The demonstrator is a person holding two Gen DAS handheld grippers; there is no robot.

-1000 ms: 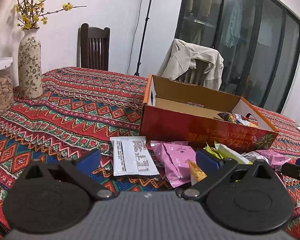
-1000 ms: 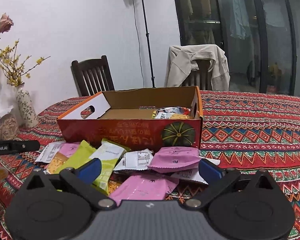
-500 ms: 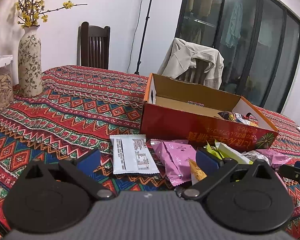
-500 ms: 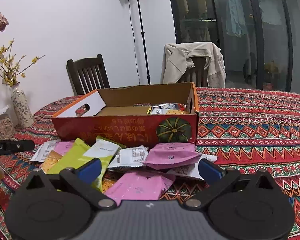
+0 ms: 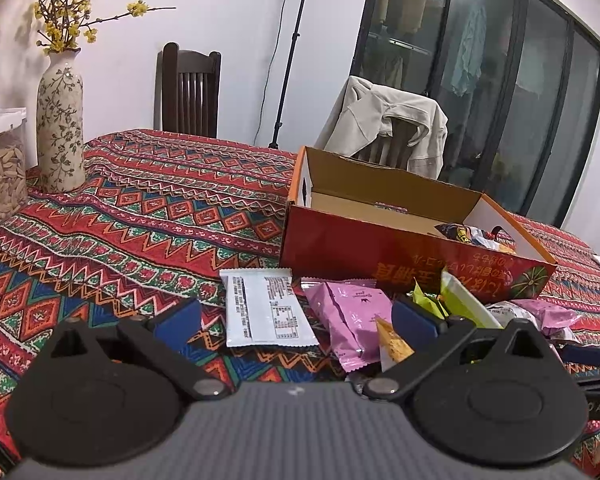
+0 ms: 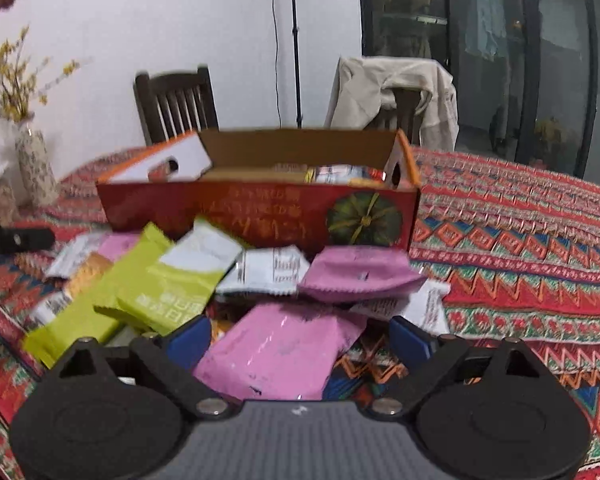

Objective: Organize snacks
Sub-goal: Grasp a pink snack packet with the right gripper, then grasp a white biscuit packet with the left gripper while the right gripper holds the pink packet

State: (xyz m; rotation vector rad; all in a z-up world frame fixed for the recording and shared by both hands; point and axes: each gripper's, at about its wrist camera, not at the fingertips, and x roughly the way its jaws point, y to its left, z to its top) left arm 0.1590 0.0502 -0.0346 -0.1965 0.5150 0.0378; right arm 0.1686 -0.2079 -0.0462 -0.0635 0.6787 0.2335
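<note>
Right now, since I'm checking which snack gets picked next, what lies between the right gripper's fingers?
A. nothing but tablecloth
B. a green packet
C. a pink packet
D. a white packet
C: in the right wrist view a pink packet lies between the closing fingers of the right gripper, not yet pinched, while the green packet sits off to the left.

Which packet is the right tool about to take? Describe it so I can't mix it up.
Find the red cardboard box on the patterned tablecloth; loose snack packets lie in front of it. The right tool is closing around the nearest one, a flat pink packet. A second pink packet lies farther back beside the box, crumpled and raised, while this one lies flat.
</note>
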